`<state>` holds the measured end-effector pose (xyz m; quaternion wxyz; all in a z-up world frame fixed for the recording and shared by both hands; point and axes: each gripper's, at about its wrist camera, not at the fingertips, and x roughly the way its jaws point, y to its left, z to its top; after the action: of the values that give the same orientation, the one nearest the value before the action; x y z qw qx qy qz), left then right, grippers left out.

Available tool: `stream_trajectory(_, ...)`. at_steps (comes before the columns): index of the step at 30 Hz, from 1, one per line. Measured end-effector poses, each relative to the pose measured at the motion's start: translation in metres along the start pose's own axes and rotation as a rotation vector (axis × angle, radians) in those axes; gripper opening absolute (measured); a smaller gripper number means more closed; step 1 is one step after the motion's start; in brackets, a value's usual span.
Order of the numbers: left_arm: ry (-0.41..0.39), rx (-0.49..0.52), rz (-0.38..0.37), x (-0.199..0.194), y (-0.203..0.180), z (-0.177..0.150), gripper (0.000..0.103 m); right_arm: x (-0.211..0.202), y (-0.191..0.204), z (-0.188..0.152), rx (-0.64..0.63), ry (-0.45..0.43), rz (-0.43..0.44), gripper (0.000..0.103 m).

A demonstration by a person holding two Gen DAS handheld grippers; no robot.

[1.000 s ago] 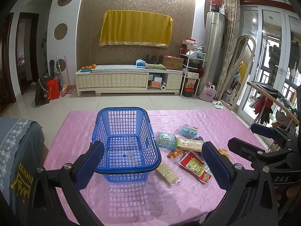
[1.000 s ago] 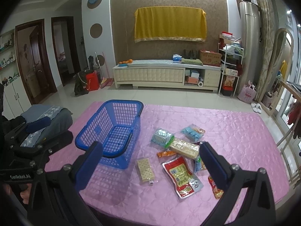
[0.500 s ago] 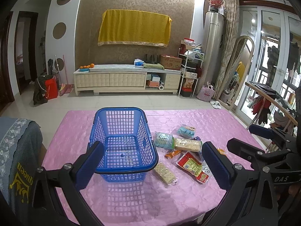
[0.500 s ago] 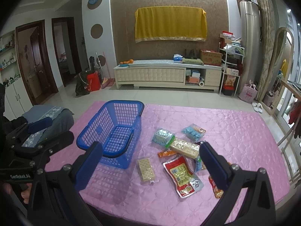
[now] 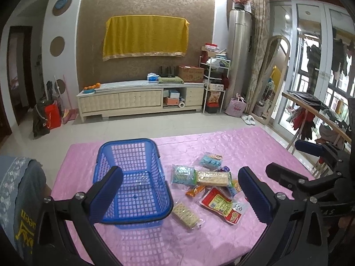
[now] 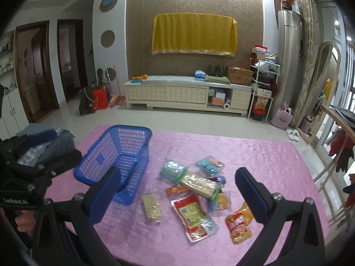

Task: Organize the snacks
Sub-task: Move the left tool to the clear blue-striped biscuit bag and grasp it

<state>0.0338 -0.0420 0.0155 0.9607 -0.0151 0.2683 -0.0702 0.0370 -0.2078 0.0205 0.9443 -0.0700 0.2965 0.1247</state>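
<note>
An empty blue plastic basket [image 5: 131, 177] [image 6: 117, 155] stands on the left of the pink table. Right of it lie several snack packs: a cracker pack [image 5: 185, 214] [image 6: 152, 206], a red pouch [image 5: 220, 205] [image 6: 194, 216], a long wafer pack [image 5: 213, 177] [image 6: 199, 185], a silver-blue pack [image 5: 183, 174] [image 6: 173, 169] and a light blue pack [image 5: 210, 159] [image 6: 209, 165]. An orange-red pack [image 6: 239, 223] lies nearest the right. My left gripper [image 5: 180, 197] is open and empty, above the near table edge. My right gripper [image 6: 177, 196] is open and empty, over the snacks.
The pink tablecloth [image 5: 233, 146] [image 6: 255, 153] covers the table. A grey cloth-covered seat [image 5: 15, 184] [image 6: 44, 141] stands at the left edge. A wooden rack [image 5: 315, 115] with clothes is to the right. A TV cabinet [image 5: 142, 102] stands at the far wall.
Both grippers have drifted back and up a little, so the basket and snacks sit lower and smaller in view. Nothing on the table has moved.
</note>
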Motion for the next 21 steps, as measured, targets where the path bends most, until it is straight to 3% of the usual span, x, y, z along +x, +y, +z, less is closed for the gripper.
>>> stream_trajectory(2, 0.015, 0.018, -0.006, 0.008, -0.006, 0.006, 0.103, 0.004, -0.009, 0.004, 0.0, 0.004, -0.026, 0.103)
stream_trajectory(10, 0.124, 0.073, -0.038, 0.061, -0.029, 0.039, 0.103, 0.035, -0.059, 0.033, 0.079, 0.097, 0.06, 0.103)
stream_trajectory(21, 0.257, 0.094, -0.092, 0.14, -0.052, 0.064, 0.103, 0.098, -0.115, 0.047, 0.182, 0.235, 0.079, 0.103)
